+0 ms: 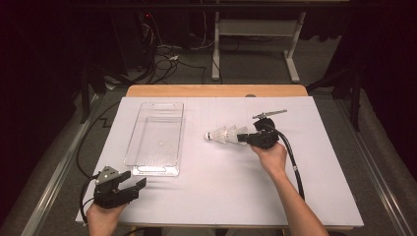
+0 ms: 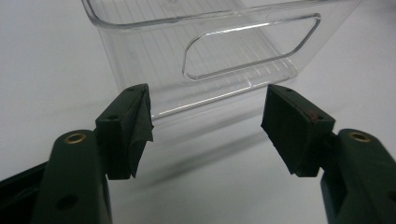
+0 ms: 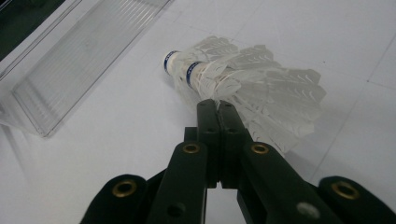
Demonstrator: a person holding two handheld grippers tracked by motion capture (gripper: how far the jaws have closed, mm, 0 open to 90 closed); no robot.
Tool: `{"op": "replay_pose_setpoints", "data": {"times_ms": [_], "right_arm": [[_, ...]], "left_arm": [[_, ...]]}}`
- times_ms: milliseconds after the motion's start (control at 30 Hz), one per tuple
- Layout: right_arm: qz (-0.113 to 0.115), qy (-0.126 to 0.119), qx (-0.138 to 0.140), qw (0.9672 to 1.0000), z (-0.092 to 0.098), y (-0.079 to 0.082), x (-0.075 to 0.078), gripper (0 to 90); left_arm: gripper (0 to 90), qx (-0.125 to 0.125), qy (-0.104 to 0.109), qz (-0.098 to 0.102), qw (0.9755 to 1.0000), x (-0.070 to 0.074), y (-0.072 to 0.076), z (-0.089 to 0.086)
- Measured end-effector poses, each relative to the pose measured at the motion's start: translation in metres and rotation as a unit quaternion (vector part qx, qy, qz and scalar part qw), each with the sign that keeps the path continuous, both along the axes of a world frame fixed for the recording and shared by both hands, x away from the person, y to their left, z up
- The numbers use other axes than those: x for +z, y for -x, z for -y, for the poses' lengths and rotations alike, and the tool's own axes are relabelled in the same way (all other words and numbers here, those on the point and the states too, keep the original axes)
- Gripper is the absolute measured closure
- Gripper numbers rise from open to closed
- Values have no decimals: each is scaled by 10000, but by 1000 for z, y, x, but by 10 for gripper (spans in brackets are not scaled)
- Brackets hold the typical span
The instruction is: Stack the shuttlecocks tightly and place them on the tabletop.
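A nested stack of white feather shuttlecocks (image 1: 225, 134) (image 3: 243, 79) with blue-banded corks lies pointing left at the middle of the white table. My right gripper (image 1: 244, 137) (image 3: 216, 106) is at its right end, jaws pressed together and pinching the edge of the feather skirt. A clear plastic bin (image 1: 147, 169) (image 3: 70, 60) stands empty on the left half of the table. My left gripper (image 1: 137, 184) (image 2: 205, 126) rests near the front left corner, open, with nothing between its pads. It faces the bin's near end wall (image 2: 233, 51) with the handle cutout.
The white sheet (image 1: 221, 187) covers a wooden table whose far edge (image 1: 216, 90) shows beyond it. A cable (image 1: 294, 164) trails from the right gripper along the forearm. Desk legs and wires (image 1: 216, 49) fill the dark floor behind.
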State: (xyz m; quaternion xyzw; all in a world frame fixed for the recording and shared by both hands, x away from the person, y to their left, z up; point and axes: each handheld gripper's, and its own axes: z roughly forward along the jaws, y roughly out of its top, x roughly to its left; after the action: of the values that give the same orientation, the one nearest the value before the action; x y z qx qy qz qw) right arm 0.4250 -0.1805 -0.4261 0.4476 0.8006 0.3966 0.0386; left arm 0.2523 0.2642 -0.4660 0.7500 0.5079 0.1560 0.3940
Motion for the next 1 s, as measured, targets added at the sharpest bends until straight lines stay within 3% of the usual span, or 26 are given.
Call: {"op": "replay_pose_setpoints", "data": {"times_ms": [433, 1000], "right_arm": [[-45, 37, 146, 9999, -9, -6, -6, 900], [-12, 54, 71, 10000, -8, -10, -11, 900]], "left_arm": [[338, 8, 3, 6, 10000, 0, 0, 0], [338, -1, 6, 12, 10000, 0, 0, 0]]}}
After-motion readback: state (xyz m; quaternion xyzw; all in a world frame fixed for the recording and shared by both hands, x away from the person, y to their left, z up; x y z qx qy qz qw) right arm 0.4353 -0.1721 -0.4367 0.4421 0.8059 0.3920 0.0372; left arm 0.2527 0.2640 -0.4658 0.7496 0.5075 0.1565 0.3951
